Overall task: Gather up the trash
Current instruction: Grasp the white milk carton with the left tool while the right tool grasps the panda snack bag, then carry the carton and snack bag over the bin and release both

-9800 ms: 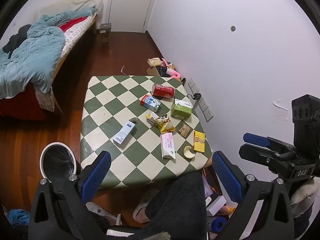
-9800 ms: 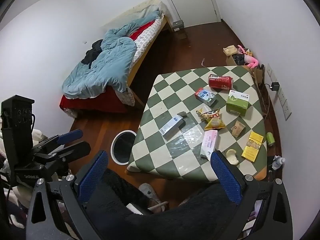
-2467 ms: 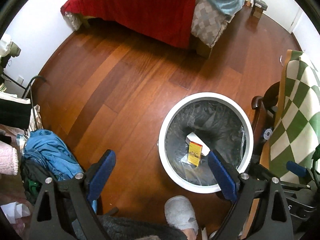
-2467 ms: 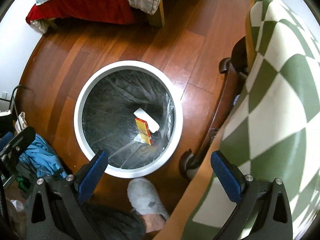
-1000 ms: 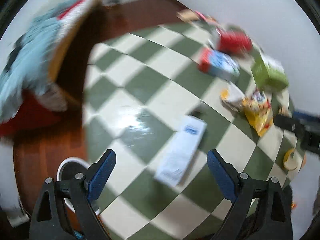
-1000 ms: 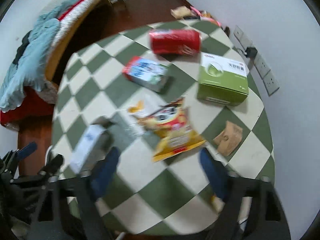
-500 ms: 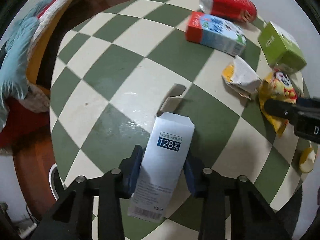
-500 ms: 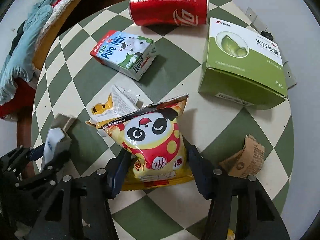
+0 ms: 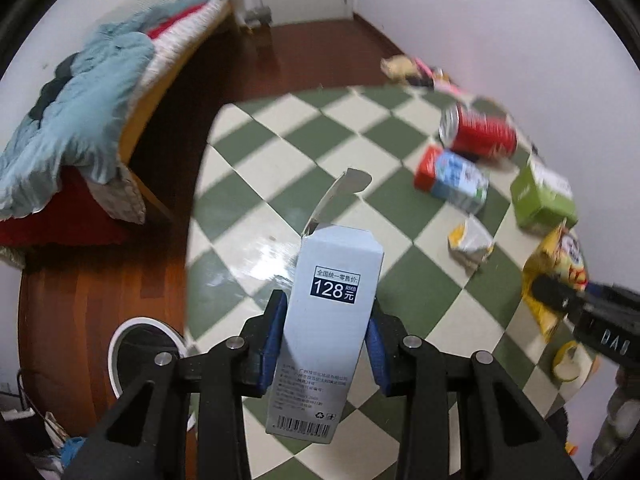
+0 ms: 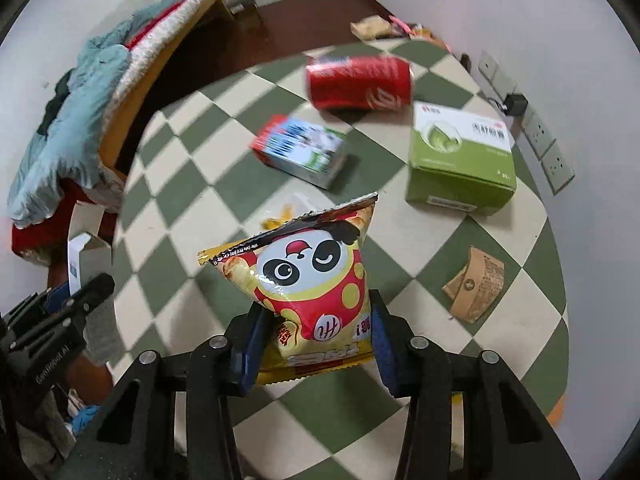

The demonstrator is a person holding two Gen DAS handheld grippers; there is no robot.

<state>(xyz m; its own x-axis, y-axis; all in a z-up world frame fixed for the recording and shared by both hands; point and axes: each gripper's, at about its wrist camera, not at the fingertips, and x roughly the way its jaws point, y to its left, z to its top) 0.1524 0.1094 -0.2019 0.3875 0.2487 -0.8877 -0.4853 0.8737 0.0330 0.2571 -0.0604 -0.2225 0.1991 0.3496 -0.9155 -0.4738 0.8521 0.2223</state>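
Note:
My left gripper [image 9: 326,338] is shut on a tall white carton [image 9: 328,320] marked 128, held above the green-and-cream checked table [image 9: 280,152]. My right gripper [image 10: 316,340] is shut on a yellow panda snack bag [image 10: 312,276], lifted off the table [image 10: 188,152]. It shows at the right of the left wrist view [image 9: 556,276]. On the table lie a red can [image 10: 360,82], a milk carton [image 10: 300,152], a green box [image 10: 460,160], a crumpled wrapper [image 9: 468,244] and a brown paper scrap [image 10: 474,284].
The white-rimmed trash bin [image 9: 132,344] stands on the wooden floor left of the table. A bed with a blue quilt [image 9: 76,92] is at the far left. Wall sockets [image 10: 548,148] sit right of the table. A fruit peel [image 9: 568,360] lies at the table's near right edge.
Both grippers have lifted their items off the table: the white carton and the snack bag now stand raised, and the views have tilted up toward the room.

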